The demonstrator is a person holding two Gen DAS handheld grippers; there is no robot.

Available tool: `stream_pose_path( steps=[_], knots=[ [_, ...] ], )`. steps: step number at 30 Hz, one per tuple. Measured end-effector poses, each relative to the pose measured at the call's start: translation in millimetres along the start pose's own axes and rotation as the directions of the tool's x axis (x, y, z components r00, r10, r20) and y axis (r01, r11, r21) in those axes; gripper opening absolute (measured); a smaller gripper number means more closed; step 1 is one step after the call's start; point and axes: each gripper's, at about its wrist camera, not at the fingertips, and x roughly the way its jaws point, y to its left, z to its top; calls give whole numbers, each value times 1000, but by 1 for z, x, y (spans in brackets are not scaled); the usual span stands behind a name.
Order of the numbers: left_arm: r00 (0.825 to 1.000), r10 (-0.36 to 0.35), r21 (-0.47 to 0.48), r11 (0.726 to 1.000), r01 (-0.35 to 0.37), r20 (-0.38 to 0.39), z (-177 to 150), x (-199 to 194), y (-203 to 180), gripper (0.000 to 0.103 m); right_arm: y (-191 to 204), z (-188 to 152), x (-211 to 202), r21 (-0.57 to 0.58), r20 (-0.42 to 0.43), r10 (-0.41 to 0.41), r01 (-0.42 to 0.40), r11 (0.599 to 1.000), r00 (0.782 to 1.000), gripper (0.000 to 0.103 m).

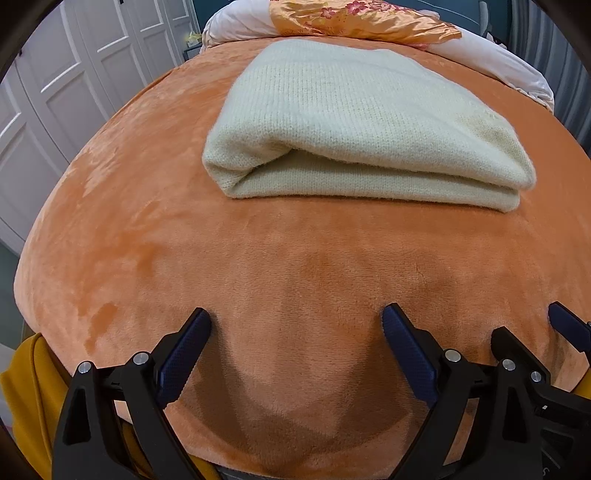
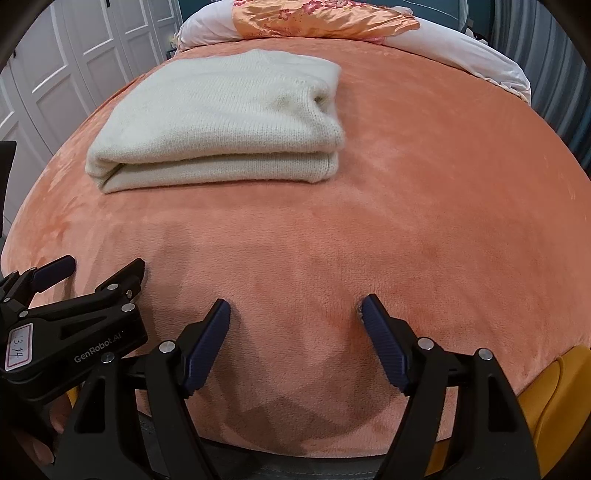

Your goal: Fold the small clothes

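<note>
Both grippers, left gripper (image 1: 296,321) and right gripper (image 2: 295,312), being held with jaws apart, nothing between them. Cream sweater (image 1: 354,125) lying folded on orange blanket (image 1: 258,258), well apart. Risk judged: stack being dragged open if only top layer is pinched.

A cream knitted sweater (image 1: 354,122) is lying folded on an orange plush blanket (image 1: 147,229), its ribbed weave showing as fine lines. At the blanket's far edge a white pillow (image 1: 517,70) is sitting under a shiny orange satin cloth (image 1: 354,18) printed with pink flowers. The left gripper (image 1: 295,321) and right gripper (image 2: 295,306) are showing black frames and dark blue textured pads. White panelled doors (image 1: 74,74) are standing past the left edge. Mustard-yellow fabric (image 2: 554,387) is showing at the near edge.
</note>
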Motion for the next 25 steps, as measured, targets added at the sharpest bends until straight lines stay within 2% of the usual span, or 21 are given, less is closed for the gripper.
stream_pose_path(
  steps=[23, 25],
  knots=[
    [1000, -2, 8, 1000, 2, 14, 0, 1, 0, 92, 7, -3, -1, 13, 16, -18, 18, 1000, 1000, 72],
    [1000, 9, 16, 1000, -10, 27, 0, -3, -2, 90, 6, -4, -3, 19, 18, -22, 22, 1000, 1000, 72]
  ],
)
